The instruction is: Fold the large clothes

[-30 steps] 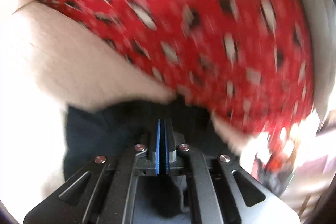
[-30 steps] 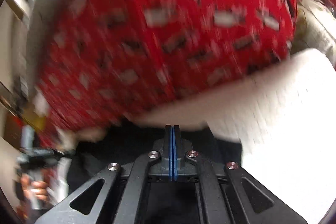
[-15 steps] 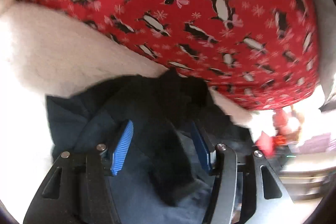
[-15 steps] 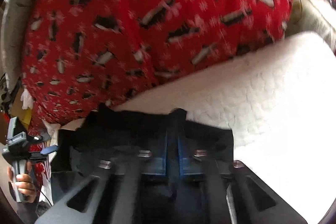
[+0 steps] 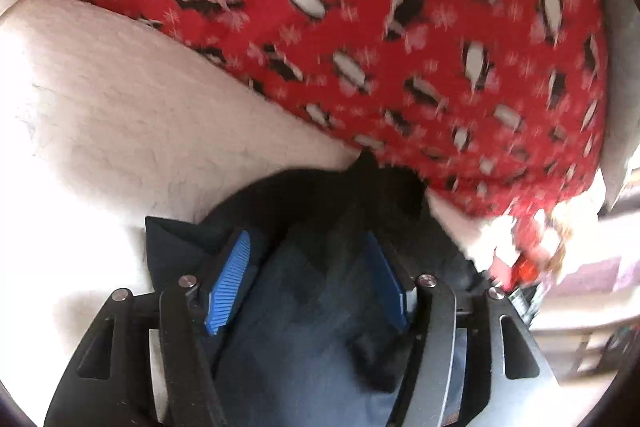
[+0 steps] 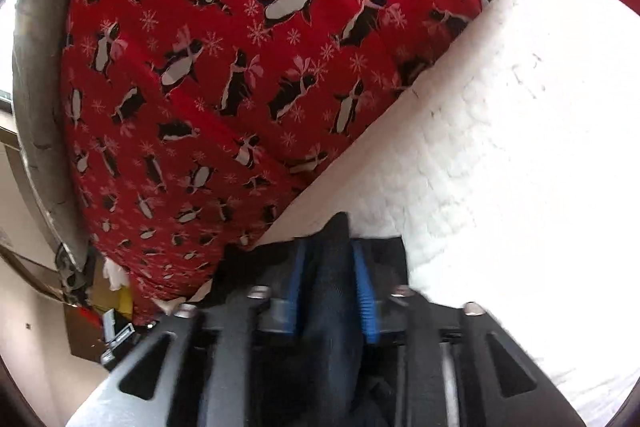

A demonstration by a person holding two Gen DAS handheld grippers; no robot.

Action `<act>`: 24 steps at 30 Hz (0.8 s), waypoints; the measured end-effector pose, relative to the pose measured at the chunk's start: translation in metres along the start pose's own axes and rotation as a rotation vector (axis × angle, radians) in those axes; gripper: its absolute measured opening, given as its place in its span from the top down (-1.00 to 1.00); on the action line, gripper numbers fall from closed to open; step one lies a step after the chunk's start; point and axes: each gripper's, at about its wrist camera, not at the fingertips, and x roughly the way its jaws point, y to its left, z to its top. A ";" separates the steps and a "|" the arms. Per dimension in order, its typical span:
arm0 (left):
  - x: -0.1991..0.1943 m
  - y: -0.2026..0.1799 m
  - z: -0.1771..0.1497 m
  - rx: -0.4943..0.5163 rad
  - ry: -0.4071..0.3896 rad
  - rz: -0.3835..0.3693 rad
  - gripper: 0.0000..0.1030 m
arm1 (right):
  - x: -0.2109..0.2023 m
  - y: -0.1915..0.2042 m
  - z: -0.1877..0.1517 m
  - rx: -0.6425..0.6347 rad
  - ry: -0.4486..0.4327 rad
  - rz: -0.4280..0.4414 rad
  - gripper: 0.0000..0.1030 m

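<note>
A dark navy garment (image 5: 320, 327) lies on a white fluffy blanket (image 5: 140, 115). My left gripper (image 5: 307, 283) sits low over it, its jaws still opening and wide apart. The cloth lies slack between and under the blue pads (image 5: 228, 283), which do not press on it. In the right wrist view my right gripper (image 6: 331, 287) is also opening. A raised fold of the same garment (image 6: 332, 267) stands between its parted pads (image 6: 364, 291), by the edge of the blanket (image 6: 500, 167).
Red fabric printed with penguins (image 5: 400, 27) (image 6: 240, 67) spreads out beyond the blanket. A grey padded edge (image 6: 36, 107) (image 5: 616, 67) borders it. Blurred room clutter (image 5: 532, 259) and furniture (image 6: 112, 327) show past that edge.
Both grippers were shut a second ago and now stand apart. The left opened first, then the right. Both have sunk towards the dark garment, which now lies loose on the blanket.
</note>
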 end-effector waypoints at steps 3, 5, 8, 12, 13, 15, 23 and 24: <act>0.011 -0.020 -0.014 0.103 0.031 0.044 -0.15 | 0.000 0.000 -0.006 -0.013 0.008 0.002 0.15; 0.010 -0.043 -0.030 0.230 -0.012 0.105 -0.08 | 0.005 0.003 -0.008 -0.017 0.014 -0.001 0.14; 0.009 -0.066 -0.048 0.365 -0.056 0.298 0.87 | 0.010 0.016 -0.013 -0.076 -0.010 -0.018 0.70; -0.018 -0.049 -0.045 0.238 -0.163 0.265 0.88 | -0.021 0.050 -0.013 -0.255 -0.088 0.000 0.86; -0.025 -0.037 -0.040 0.168 -0.186 0.219 0.88 | -0.031 0.054 -0.012 -0.254 -0.127 0.040 0.87; -0.034 -0.006 -0.030 0.002 -0.204 0.110 0.88 | -0.037 0.053 -0.008 -0.220 -0.159 0.067 0.87; 0.000 0.070 -0.023 -0.373 -0.099 -0.130 0.72 | 0.025 0.001 -0.003 -0.002 -0.022 -0.133 0.77; -0.005 0.072 -0.026 -0.373 -0.108 -0.165 0.72 | 0.024 -0.003 -0.005 0.011 -0.022 -0.140 0.70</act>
